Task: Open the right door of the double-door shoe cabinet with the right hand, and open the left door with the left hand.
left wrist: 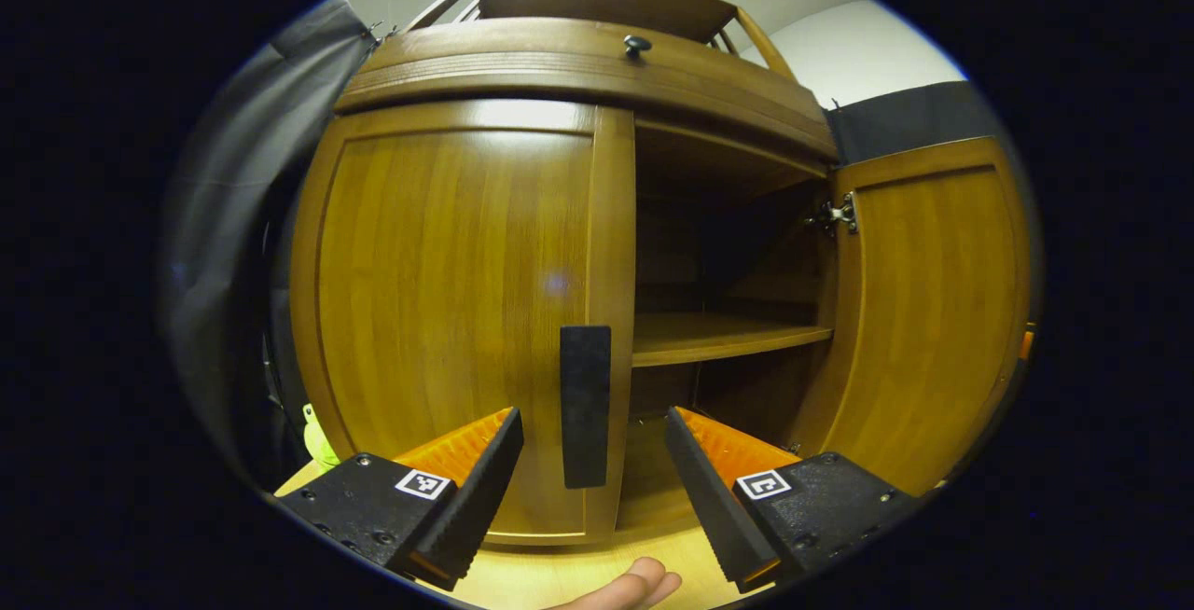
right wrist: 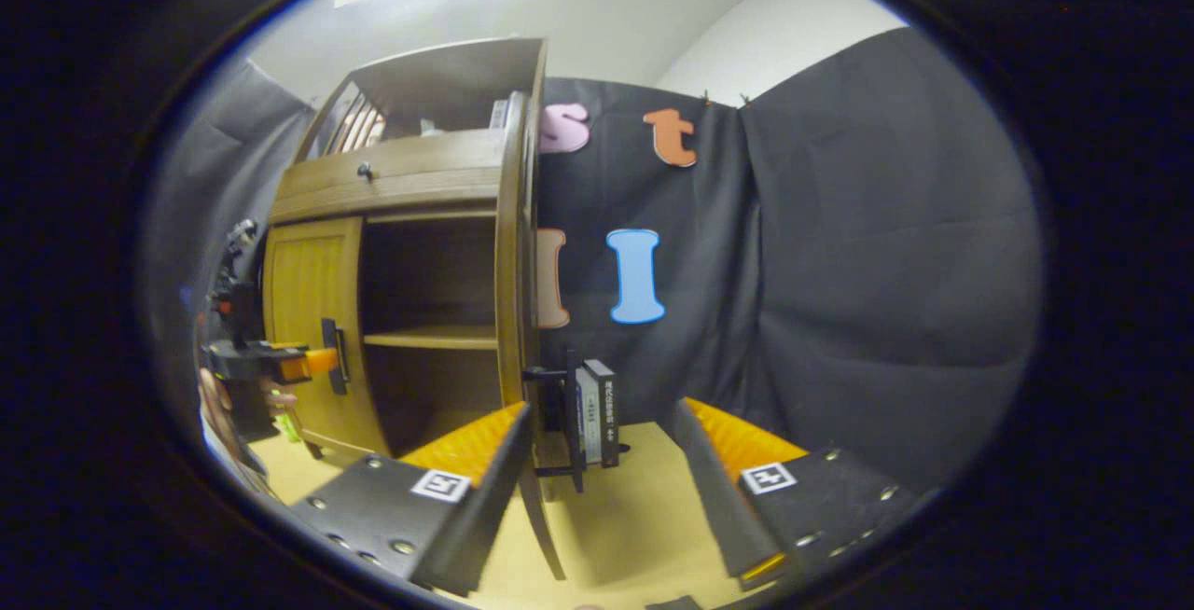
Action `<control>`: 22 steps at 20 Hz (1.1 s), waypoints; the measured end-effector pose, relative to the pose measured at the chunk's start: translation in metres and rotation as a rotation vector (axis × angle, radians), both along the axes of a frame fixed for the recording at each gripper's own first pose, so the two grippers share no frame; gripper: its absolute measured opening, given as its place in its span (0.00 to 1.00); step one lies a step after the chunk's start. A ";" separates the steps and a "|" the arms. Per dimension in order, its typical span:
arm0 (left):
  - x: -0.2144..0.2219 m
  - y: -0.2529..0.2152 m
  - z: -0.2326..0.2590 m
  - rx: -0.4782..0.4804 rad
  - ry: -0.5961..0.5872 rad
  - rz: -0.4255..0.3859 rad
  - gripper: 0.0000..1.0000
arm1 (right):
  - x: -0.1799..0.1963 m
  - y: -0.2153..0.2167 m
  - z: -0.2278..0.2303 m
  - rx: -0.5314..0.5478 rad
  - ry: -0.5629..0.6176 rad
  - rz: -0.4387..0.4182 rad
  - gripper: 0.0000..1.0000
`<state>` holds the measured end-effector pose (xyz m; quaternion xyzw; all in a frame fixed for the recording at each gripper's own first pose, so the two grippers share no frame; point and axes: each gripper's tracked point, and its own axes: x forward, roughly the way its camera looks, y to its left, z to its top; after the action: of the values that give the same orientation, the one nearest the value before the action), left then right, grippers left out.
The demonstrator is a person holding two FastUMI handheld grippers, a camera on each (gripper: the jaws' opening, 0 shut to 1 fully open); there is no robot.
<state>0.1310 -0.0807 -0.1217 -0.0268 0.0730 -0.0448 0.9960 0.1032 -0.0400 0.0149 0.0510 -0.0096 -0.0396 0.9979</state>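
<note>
my left gripper (left wrist: 593,484) sat spread wide, straight in front of the left door (left wrist: 448,311) of the shoe cabinet (left wrist: 578,78). left door was shut. its dark vertical handle (left wrist: 585,405) stood between my two fingers (left wrist: 485,475), neither one touching it. right door (left wrist: 933,311) was swung open, hinge (left wrist: 837,214) visible at its top inner edge. inside, one shelf (left wrist: 718,338) across a dark interior. small dark knob (left wrist: 637,45) on the drawer front above the doors. a fingertip (left wrist: 634,587) showed at the bottom edge, over the light wooden floor (left wrist: 560,577).
</note>
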 end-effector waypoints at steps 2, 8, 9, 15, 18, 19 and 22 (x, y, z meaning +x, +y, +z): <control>0.009 0.005 -0.003 -0.003 -0.020 0.011 0.92 | -0.009 0.005 0.000 0.037 -0.032 -0.009 0.97; 0.028 0.003 -0.005 0.023 -0.028 0.022 0.36 | -0.037 0.068 -0.017 -0.031 -0.026 0.041 0.97; 0.028 0.003 -0.005 0.025 -0.026 0.018 0.34 | -0.038 0.079 -0.020 -0.048 -0.019 0.062 1.00; 0.023 0.003 -0.008 0.085 0.001 -0.041 0.32 | -0.053 0.109 -0.029 -0.119 0.042 0.074 0.97; 0.017 0.003 -0.009 0.027 0.010 -0.079 0.31 | -0.064 0.115 -0.032 -0.101 0.049 0.077 0.97; 0.014 0.002 -0.006 0.016 -0.011 -0.100 0.32 | -0.069 0.115 -0.033 -0.095 0.047 0.080 0.92; 0.007 0.001 -0.003 -0.015 -0.001 -0.164 0.32 | -0.077 0.110 -0.033 -0.104 0.043 0.062 0.97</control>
<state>0.1377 -0.0795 -0.1247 -0.0283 0.0739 -0.1270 0.9887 0.0262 0.0695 -0.0181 -0.0013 0.0114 -0.0092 0.9999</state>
